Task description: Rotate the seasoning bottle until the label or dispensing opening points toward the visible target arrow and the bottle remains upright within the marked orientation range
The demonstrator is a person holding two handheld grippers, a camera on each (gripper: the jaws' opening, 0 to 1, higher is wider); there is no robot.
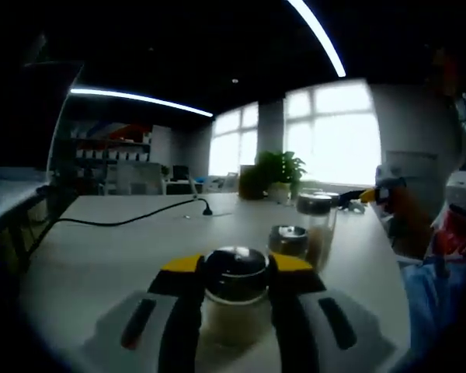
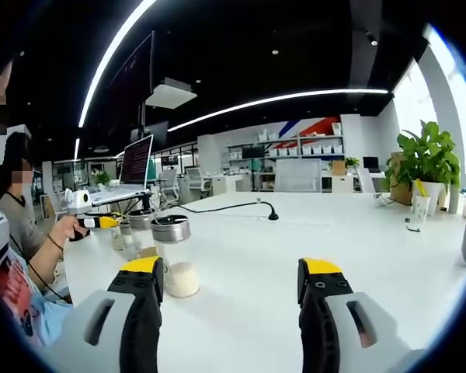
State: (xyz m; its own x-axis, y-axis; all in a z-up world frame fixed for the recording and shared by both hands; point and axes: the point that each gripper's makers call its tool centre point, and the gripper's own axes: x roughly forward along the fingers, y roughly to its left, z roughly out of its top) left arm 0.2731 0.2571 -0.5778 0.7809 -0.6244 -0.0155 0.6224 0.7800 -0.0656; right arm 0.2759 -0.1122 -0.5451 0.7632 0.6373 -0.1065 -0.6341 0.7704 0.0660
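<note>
A glass seasoning bottle with a dark shiny lid and pale contents stands upright on the white table. My left gripper is shut on it, one yellow-tipped jaw on each side just under the lid. In the right gripper view the left gripper shows small at the far left, in a person's hand, beside that bottle. My right gripper is open over the table with nothing between its jaws. It also enters the left gripper view as the right gripper.
Two more lidded bottles stand behind the held one: a short bottle and a taller bottle. The tall bottle with white granules sits just beyond my right gripper's left jaw. A black cable, a potted plant and a laptop lie farther off.
</note>
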